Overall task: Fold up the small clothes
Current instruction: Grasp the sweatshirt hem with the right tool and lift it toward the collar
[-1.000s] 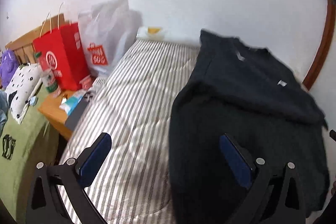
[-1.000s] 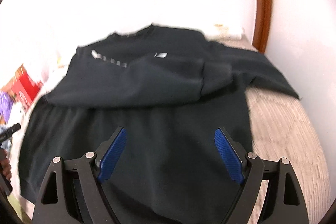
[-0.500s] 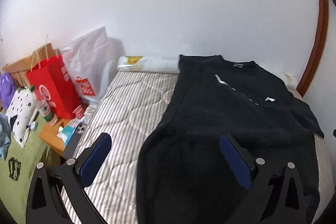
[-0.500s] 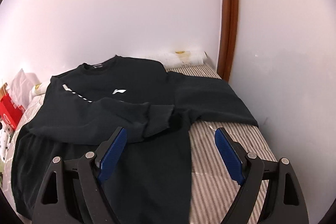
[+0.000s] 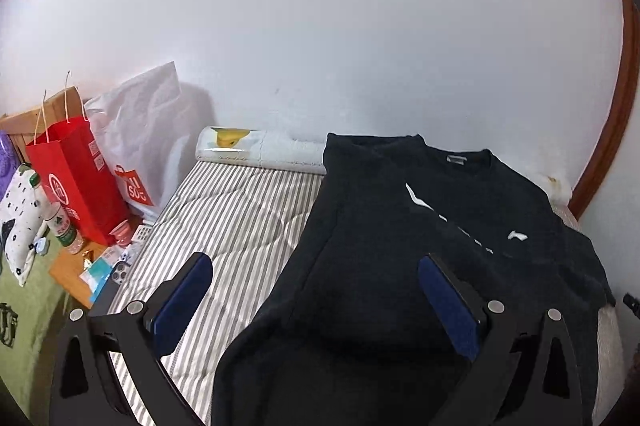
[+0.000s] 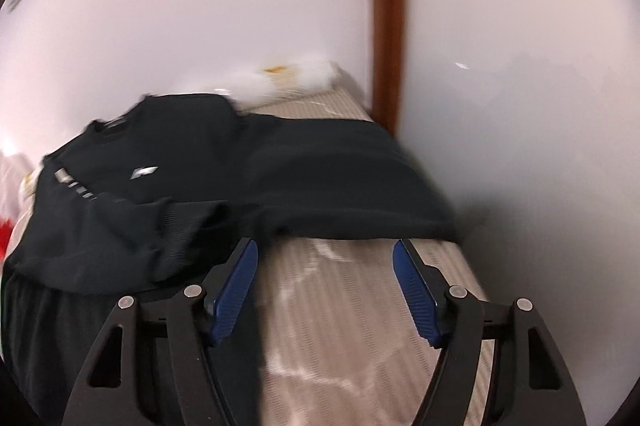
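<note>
- While the bed lay under it, the black sweatshirt was spread flat by the wall, collar toward the wall, long axis running away from both cameras.
- Compared with a second earlier, one sleeve lay folded across the chest; the other stretched sideways, likely next.
- Left hand-held gripper hung released above the hem.
- Right hand-held gripper, empty, had just been narrowing, facing that sleeve.

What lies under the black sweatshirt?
The black sweatshirt lies spread on a striped mattress, which shows bare beside it. Whatever sits directly beneath the fabric is covered; nothing else can be made out.
</note>
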`<state>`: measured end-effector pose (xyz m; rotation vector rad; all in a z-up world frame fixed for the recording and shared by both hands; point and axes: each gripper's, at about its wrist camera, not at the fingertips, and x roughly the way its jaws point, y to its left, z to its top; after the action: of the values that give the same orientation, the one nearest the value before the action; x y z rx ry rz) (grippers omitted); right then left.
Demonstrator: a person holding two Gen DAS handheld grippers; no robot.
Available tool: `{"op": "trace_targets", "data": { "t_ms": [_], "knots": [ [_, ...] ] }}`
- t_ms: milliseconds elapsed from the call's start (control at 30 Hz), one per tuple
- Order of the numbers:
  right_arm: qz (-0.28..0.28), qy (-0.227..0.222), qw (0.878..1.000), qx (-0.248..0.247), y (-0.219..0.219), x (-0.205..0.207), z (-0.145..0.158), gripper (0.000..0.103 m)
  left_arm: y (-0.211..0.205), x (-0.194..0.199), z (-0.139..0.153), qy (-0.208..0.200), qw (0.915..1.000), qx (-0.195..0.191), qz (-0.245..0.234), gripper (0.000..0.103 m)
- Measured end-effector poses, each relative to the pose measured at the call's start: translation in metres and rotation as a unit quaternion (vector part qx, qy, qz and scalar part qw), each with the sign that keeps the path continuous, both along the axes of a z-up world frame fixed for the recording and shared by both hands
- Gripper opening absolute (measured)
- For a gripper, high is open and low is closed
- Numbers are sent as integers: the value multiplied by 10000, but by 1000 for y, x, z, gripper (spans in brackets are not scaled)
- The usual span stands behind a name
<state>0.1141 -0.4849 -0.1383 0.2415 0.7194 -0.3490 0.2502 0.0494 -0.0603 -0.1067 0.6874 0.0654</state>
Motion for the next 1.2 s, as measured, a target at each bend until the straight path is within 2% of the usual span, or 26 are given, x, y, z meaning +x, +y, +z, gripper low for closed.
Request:
{"op": "trace_targets", "data": {
  "t_ms": [200, 300, 533, 633, 667, 733, 800, 900, 1000, 1200],
  "knots": [
    [-587, 115, 9979, 233, -63, 1, -24, 70, 0, 23, -10, -61, 9996, -211, 190, 103],
    [-724, 126, 9959, 535, -88, 8, -36, 70, 0, 32, -15, -53, 9990, -325, 304, 103],
    [-901, 275, 9872, 1289, -116, 37, -71, 70, 1, 44, -27, 18, 9975, -492, 514, 103],
    [-1079, 311, 9863, 1210, -120, 46, -79, 69, 1, 48, -31, 80, 9976, -427, 544, 103],
    [-1126, 376, 9858, 1185, -120, 50, -82, 67, 2, 49, -33, 103, 9976, -407, 554, 103],
    [-1191, 318, 9872, 1015, -118, 53, -82, 55, 3, 50, -34, 130, 9975, -412, 568, 103],
    [-1268, 285, 9889, 720, -116, 49, -78, 29, 5, 49, -34, 121, 9975, -427, 544, 103],
    [-1207, 244, 9910, 519, -114, 49, -73, 15, 5, 48, -34, 102, 9977, -427, 524, 103],
    [-1166, 242, 9927, 171, -106, 52, -65, 13, 5, 43, -31, 77, 9979, -463, 435, 103],
    [-1200, -351, 9920, -195, -87, 43, -16, 12, 7, 33, -24, 3, 9980, -527, 344, 103]
  ]
}}
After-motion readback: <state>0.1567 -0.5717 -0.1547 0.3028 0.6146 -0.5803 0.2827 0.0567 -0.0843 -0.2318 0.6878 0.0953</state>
